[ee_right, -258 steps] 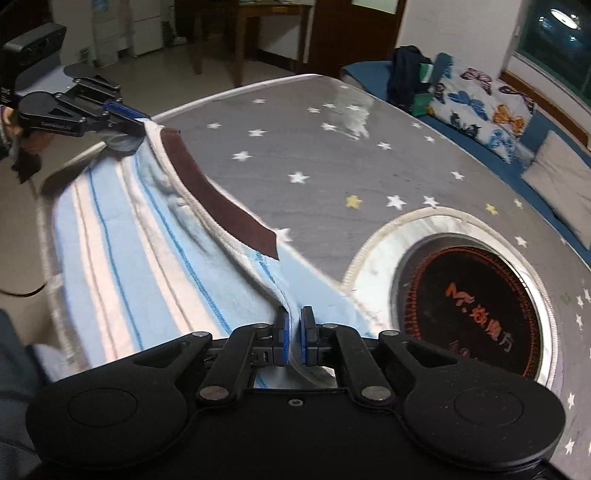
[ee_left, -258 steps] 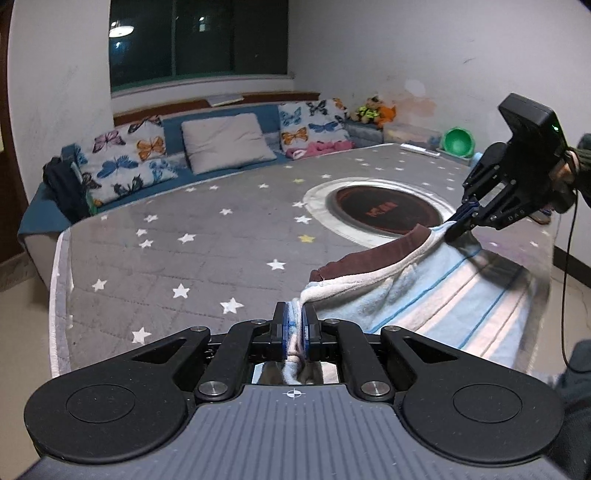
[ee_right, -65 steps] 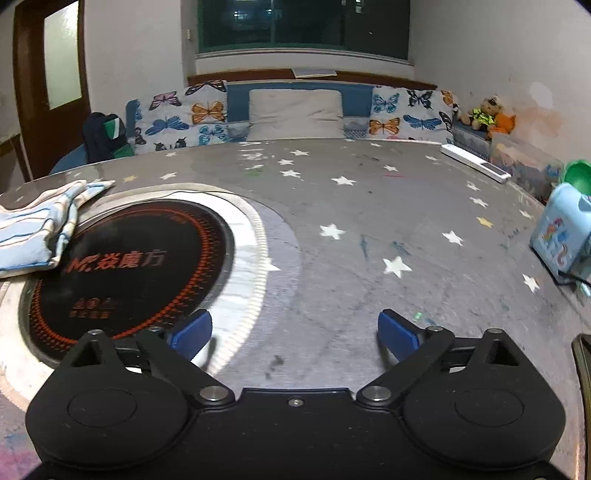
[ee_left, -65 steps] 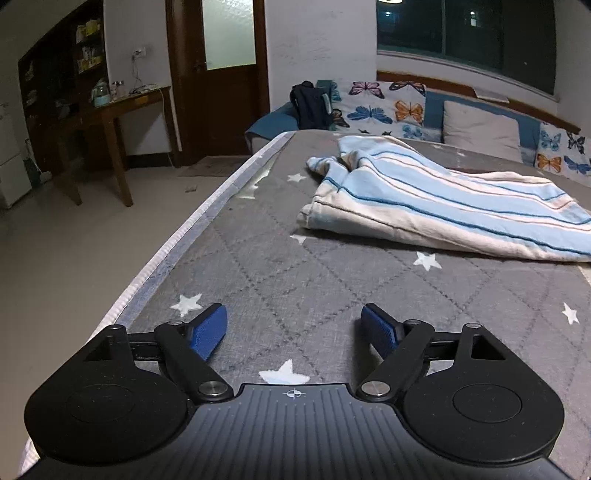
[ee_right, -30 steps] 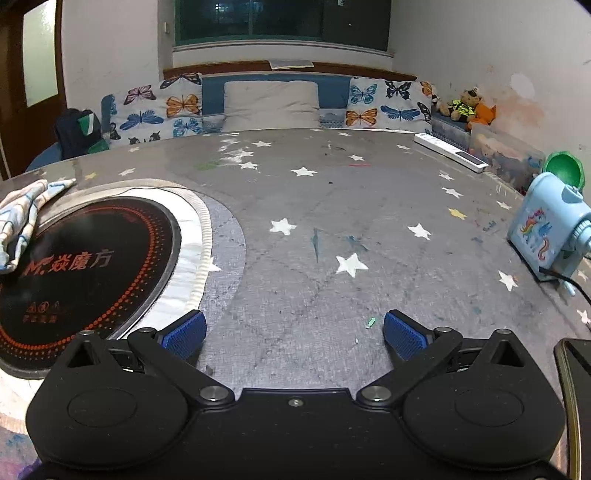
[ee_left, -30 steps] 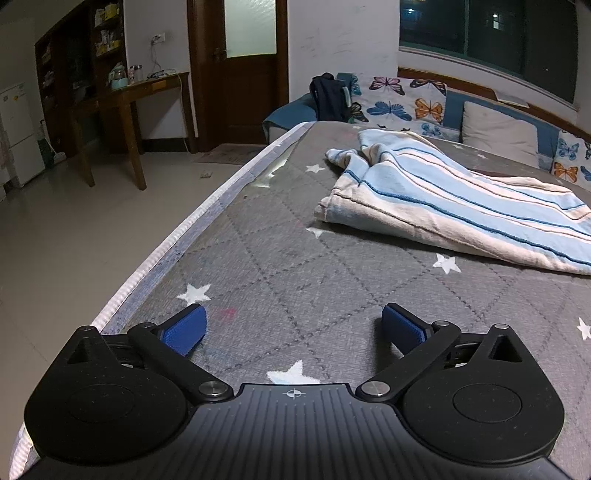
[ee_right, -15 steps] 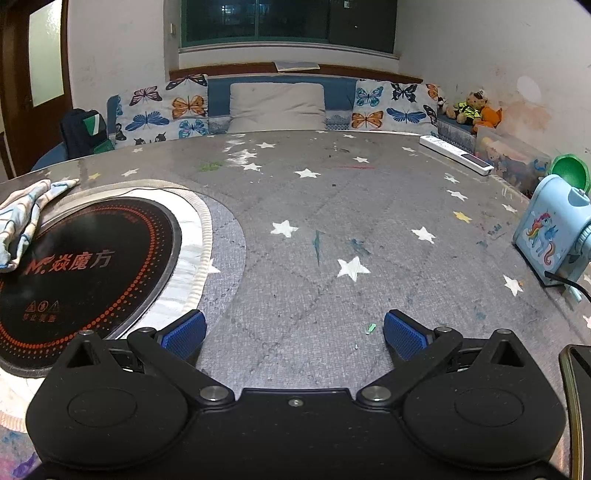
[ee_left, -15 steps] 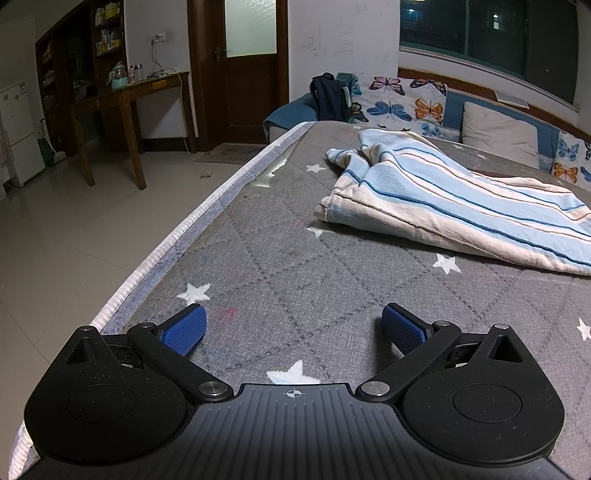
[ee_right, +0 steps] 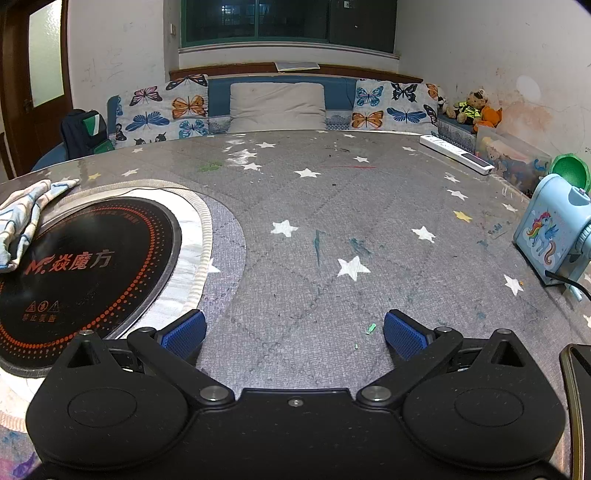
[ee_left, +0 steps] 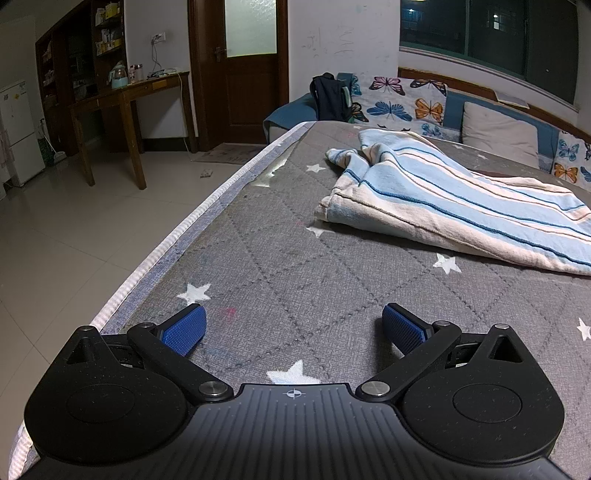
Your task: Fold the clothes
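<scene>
White walls (ee_left: 325, 37) & pale tiled floor (ee_left: 74, 229) were seen under indoor light; windows (ee_right: 288, 20) were dark. A wooden door (ee_left: 251, 70) w/ frosted pane was set beside a wooden side table (ee_left: 125, 92). Butterfly cushions (ee_right: 166, 109) were lined along a blue window seat (ee_right: 340, 92).

My right claw (ee_right: 294, 330) hangs wide open over the grey star-print tabletop (ee_right: 332, 221), gripping nothing. Off to the left, the striped garment (ee_right: 22, 218) lies bunched, its edge overlapping the rim of the black round cooktop (ee_right: 85, 266). On the far right stands a light-blue unicorn box (ee_right: 550, 236).
</scene>
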The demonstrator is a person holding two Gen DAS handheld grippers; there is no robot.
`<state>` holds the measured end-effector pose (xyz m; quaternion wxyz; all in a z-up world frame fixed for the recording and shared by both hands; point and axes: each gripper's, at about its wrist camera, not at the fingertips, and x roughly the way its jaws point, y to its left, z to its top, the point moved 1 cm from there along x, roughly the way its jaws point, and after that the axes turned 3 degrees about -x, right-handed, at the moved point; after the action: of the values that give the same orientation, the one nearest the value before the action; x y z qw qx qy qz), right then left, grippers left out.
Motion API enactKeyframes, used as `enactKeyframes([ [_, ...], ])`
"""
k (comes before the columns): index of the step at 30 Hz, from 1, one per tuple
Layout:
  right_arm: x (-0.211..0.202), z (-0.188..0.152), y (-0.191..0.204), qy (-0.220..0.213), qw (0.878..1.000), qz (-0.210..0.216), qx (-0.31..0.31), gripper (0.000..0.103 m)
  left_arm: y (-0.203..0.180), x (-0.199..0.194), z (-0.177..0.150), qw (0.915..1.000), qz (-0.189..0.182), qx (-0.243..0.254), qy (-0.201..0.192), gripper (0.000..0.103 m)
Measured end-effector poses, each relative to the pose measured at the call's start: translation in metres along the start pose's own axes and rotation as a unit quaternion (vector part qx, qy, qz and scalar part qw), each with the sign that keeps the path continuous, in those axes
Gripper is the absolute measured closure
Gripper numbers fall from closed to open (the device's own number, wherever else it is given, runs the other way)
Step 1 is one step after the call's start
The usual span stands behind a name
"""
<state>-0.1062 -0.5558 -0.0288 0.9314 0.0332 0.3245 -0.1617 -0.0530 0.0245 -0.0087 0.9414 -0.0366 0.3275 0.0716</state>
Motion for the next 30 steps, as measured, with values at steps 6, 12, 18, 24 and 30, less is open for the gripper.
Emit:
enactKeyframes([
  [6, -0.0005, 0.0004, -0.0017, 0.000, 1.000, 0.001, 0.001, 0.000, -0.0001, -0.0001, 0.0000, 1.0000, 0.000, 0.000, 0.000, 0.000],
  [12, 0.0000, 0.0003, -0.0001, -0.001, 1.000, 0.001, 0.001, 0.000, 0.0003, -0.0002, 0.0003, 1.0000, 0.000, 0.000, 0.000, 0.000],
  [18, -0.0003, 0.0004, -0.0007, -0.001, 1.000, 0.001, 0.001, 0.000, 0.0004, -0.0002, 0.0005, 1.0000, 0.000, 0.000, 0.000, 0.000],
  [24, 0.0002, 0.0005, 0.0004, -0.001, 1.000, 0.002, 0.002, 0.000, 0.0008, 0.0000, 0.0002, 1.0000, 0.000, 0.000, 0.000, 0.000],
  [30, 0.0007, 0.0006, 0.0010, -0.001, 1.000, 0.003, 0.003, 0.000, 0.0014, 0.0005, 0.0002, 1.0000, 0.001, 0.001, 0.000, 0.000],
])
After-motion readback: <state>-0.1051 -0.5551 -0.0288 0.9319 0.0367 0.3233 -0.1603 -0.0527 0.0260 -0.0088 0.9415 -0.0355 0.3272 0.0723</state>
